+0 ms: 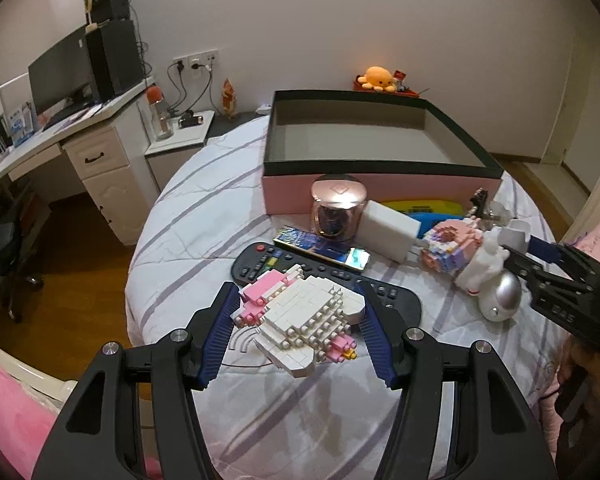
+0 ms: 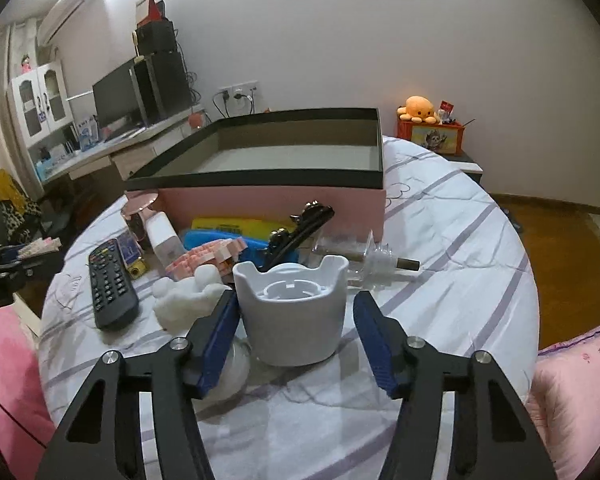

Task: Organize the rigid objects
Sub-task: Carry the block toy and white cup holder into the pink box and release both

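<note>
**Left tongs carry brick figure, right tongs around white cup**

Left tongs [image 1: 296, 312] clamp a white-and-pink brick figure [image 1: 304, 316] — lifted off the bed [image 1: 180, 216], above the remote [image 1: 396, 300]. Right tongs [image 2: 296, 320] straddle the white cup [image 2: 296, 312]: left pad touching its side, right pad just clear, cup resting on the bed. Pink box [image 2: 268, 200] with a dark rim sits open at the bed's far edge. The phone [image 1: 324, 248], white charger [image 1: 388, 232] and rose-gold jar [image 1: 336, 208] lie between remote and box.

Home bedroom: quilted bed [image 1: 188, 216], desk with monitor [image 1: 60, 72], plush octopus [image 1: 377, 77], air conditioner [image 2: 66, 8].
</note>
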Available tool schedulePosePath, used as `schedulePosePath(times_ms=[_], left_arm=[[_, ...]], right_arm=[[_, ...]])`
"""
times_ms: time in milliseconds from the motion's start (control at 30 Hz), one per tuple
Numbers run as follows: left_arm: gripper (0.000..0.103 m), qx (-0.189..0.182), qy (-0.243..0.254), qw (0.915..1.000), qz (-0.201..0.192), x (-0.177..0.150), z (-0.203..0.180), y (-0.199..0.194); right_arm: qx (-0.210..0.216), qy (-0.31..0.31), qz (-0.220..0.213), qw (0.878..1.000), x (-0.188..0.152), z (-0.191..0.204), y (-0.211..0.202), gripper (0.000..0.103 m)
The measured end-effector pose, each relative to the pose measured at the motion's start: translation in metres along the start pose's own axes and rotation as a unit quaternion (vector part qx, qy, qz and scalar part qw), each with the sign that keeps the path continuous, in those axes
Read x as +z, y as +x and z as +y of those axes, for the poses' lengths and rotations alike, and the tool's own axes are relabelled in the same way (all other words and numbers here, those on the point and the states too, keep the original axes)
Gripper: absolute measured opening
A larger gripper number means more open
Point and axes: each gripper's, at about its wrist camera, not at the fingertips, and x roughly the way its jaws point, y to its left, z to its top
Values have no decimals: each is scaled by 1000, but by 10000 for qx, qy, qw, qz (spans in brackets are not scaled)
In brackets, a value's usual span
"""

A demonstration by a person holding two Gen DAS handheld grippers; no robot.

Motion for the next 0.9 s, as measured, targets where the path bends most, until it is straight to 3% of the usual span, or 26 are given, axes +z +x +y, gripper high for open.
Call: schedulePosePath(times_ms=[233,433,700,900], left_arm=[[60,-161,57,9998,-47,6,-11,-5],[60,-353,102,9991,-198,22,-22,-11],[60,-630,182,9965,-519,68,-38,-7],[60,-771,226,9952,-552,113,-47,19]], right_arm=[[168,-32,40,9998,0,-4,2,55],[198,-97,-169,9996,12,-7,-16,55],[207,-291,-702,9969,54,-8,-39,55],[244,-479,-901,9945,94,0,-22,55]])
